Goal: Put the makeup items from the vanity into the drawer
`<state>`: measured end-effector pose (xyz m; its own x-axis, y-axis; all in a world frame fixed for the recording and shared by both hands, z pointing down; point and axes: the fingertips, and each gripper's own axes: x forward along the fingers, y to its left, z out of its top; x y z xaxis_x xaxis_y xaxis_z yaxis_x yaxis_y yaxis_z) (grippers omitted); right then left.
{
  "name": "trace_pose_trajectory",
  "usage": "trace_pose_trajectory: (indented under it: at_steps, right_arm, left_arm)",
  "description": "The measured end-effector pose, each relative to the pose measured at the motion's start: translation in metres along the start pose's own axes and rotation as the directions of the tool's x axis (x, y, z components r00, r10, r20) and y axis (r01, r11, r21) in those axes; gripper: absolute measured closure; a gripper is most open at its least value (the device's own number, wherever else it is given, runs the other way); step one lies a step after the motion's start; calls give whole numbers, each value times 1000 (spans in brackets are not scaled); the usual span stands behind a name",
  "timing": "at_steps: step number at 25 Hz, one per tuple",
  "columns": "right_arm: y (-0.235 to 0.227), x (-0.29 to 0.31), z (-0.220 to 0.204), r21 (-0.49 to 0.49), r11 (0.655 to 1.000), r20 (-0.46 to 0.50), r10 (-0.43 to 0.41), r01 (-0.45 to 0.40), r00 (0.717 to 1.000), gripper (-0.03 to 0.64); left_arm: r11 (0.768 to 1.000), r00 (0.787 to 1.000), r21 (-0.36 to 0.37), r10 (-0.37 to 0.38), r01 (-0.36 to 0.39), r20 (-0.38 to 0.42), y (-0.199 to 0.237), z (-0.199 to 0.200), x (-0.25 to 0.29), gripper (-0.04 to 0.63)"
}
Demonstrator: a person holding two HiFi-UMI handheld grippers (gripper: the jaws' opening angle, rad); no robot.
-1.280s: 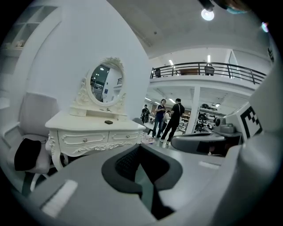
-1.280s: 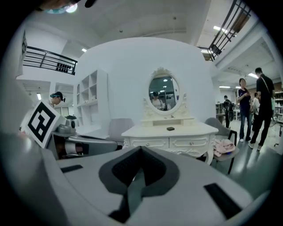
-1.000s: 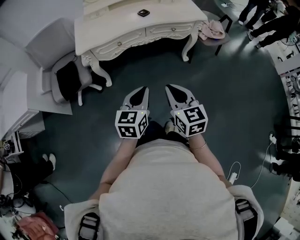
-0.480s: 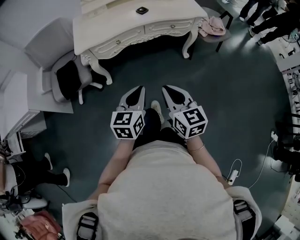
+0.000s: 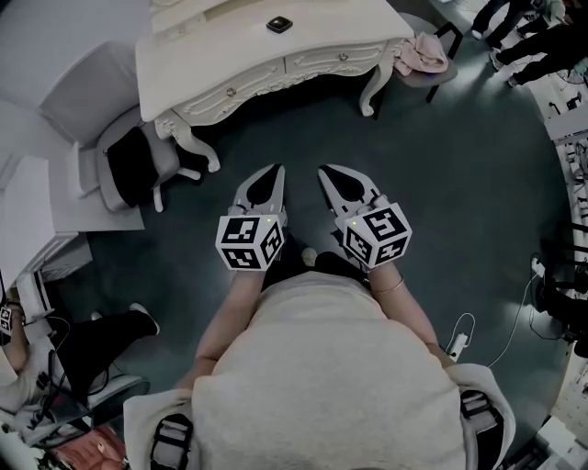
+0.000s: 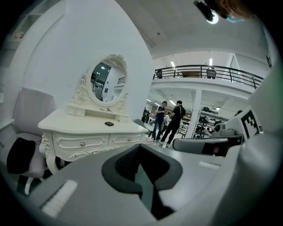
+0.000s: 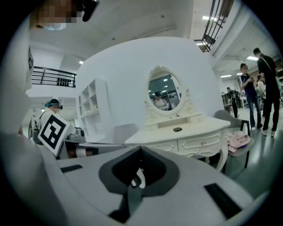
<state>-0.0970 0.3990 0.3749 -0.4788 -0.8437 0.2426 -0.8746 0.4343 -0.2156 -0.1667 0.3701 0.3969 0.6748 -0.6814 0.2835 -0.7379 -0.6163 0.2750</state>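
Note:
The white vanity [image 5: 230, 55] stands ahead across the dark floor, with two drawers [image 5: 276, 73] shut in its front. A small dark makeup item [image 5: 278, 25] lies on its top; it shows as the dark item [image 6: 108, 124] in the left gripper view and as the dark item [image 7: 177, 129] in the right gripper view, below the oval mirror [image 7: 164, 92]. My left gripper [image 5: 273, 171] and right gripper [image 5: 329, 171] are held side by side over the floor, well short of the vanity. Both are shut and hold nothing.
A grey chair with a black cushion [image 5: 129, 161] stands left of the vanity. A stool with pink cloth [image 5: 418, 55] stands at its right end. Bystanders [image 5: 533, 41] are at the far right, another person's leg [image 5: 101, 335] at the lower left. A white cable [image 5: 459, 335] lies on the floor.
The person has stepped forward, carrying both grippers toward the vanity, which looks slightly nearer. The leg at lower left has moved right. Both grippers stay shut.

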Motion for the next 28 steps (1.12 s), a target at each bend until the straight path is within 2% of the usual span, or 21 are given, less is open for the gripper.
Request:
trace_pose_trajectory:
  at_steps: [4, 10, 16, 24, 28]
  right_arm:
    - [-16, 35, 13, -4, 1000, -2, 7, -7, 1000, 609]
    - [-55, 103, 42, -12, 997, -47, -74, 73, 996, 609]
    - [-70, 156, 75, -13, 994, -18, -107, 107, 994, 609]
    - [-84, 214, 87, -13, 985, -24, -174, 173, 985, 609]
    - [-92, 224, 85, 30, 981, -43, -192, 193, 981, 609]
  left_arm:
    - [1000, 1000, 2, -8, 8, 6, 28, 19, 27, 586]
    - [1000, 1000, 13, -17, 17, 14, 84, 66, 74, 586]
    - [999, 999, 19, -32, 31, 43, 132, 106, 106, 586]
    - [993, 993, 5, -115, 115, 15, 177, 126, 143, 586]
    - [991, 991, -5, -136, 136, 3, 186, 130, 153, 586]
